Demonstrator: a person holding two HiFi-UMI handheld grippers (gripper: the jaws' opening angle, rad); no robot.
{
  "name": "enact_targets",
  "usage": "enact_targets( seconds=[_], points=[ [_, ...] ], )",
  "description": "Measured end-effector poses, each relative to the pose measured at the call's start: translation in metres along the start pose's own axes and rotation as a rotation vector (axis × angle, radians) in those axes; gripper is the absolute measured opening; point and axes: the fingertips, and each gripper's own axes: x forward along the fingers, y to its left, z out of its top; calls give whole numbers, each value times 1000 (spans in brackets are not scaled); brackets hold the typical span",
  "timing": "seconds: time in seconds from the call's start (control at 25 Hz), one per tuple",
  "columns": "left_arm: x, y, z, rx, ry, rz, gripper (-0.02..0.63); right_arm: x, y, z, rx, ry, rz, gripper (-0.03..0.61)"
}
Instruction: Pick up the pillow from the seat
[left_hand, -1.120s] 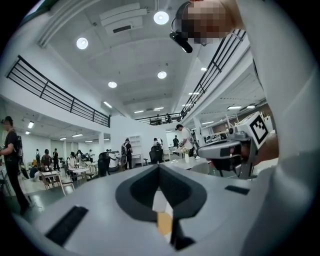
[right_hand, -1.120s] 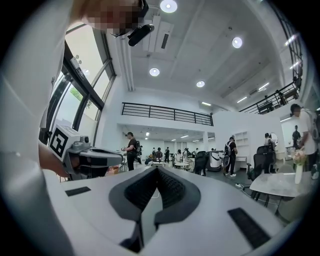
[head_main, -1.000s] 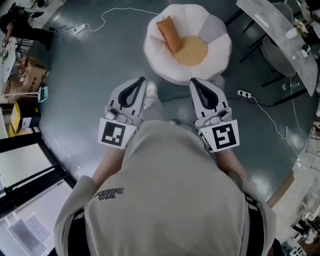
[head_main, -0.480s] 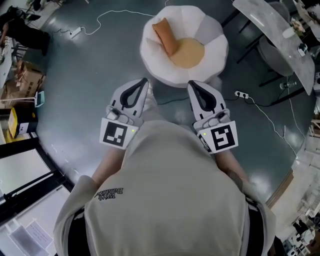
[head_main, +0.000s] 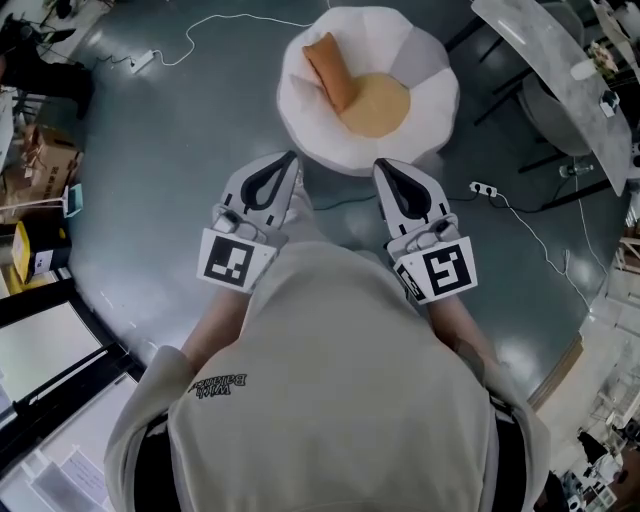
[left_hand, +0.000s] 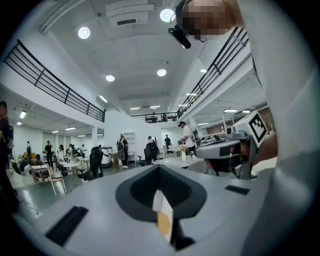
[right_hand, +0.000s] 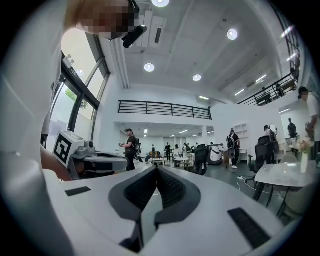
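One orange oblong fabric pillow (head_main: 335, 72) lies on the left part of the one white, round, petal-rimmed cushioned seat (head_main: 428, 78), against its yellow centre (head_main: 378, 104). The pillow's long axis runs far to near, with the far end slightly left. Two grippers hover near the seat's near edge. The left gripper (head_main: 291, 157) and the right gripper (head_main: 380, 164) both have their fingers pressed together on nothing.

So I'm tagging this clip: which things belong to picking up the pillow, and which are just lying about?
Job: pillow, seat, left gripper, right gripper.
Lying about: power strip, boxes, table.
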Motion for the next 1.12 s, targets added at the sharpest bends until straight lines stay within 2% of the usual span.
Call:
enact_targets(
  seconds=[0.36, 0.64, 0.8, 1.12],
  points=[
    [58, 80, 3, -22, 9, -17, 9, 84, -29, 8, 40, -15, 23, 10],
    [103, 167, 10, -38, 3, -20, 9, 167, -64, 8, 24, 43, -23, 9],
    [120, 225, 11, -10, 11, -13, 9, 213, -79, 2, -8, 100, -21, 10],
    [174, 306, -2, -56, -5, -138, 9, 313, -116, -5, -53, 194, -73, 10]
  ],
)
